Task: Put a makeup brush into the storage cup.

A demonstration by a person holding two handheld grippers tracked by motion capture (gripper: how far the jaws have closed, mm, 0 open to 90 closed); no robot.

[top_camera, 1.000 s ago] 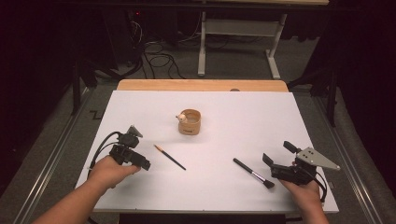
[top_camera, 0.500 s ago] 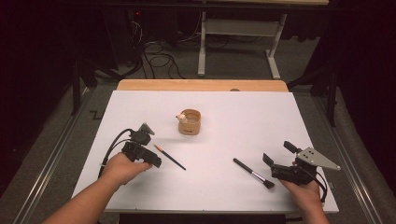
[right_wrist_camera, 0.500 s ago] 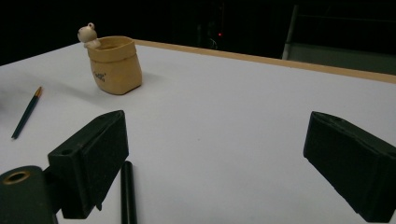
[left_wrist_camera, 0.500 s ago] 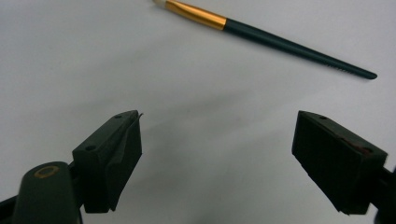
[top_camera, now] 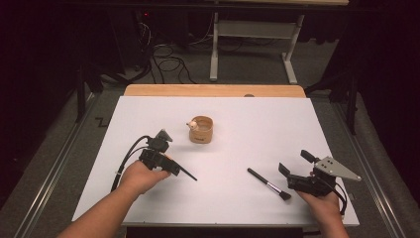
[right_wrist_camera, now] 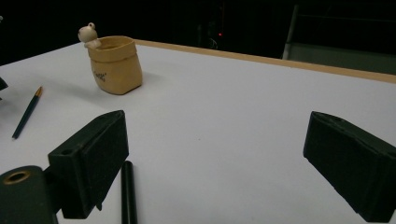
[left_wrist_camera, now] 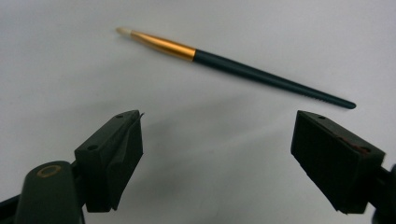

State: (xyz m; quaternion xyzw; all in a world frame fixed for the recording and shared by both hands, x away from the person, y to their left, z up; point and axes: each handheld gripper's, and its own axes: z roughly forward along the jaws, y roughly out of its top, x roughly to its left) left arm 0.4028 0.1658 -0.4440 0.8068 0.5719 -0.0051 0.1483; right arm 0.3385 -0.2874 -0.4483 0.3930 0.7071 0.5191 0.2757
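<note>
High view: the left gripper (top_camera: 171, 165), jaws apart and empty, hovers over the thin brush (top_camera: 186, 173), left of centre. Left gripper view: the brush (left_wrist_camera: 233, 66) looks light, stiff, slippery; grip mid-handle. Right gripper view: the right gripper (right_wrist_camera: 215, 163) is released.

Central table (top_camera: 297, 129) open — only cup (top_camera: 200, 130) obstructs mid-board; thin brush (left_wrist_camera: 224, 60) ahead of left gripper (top_camera: 171, 167), seemingly untouched; wide passage between.
</note>
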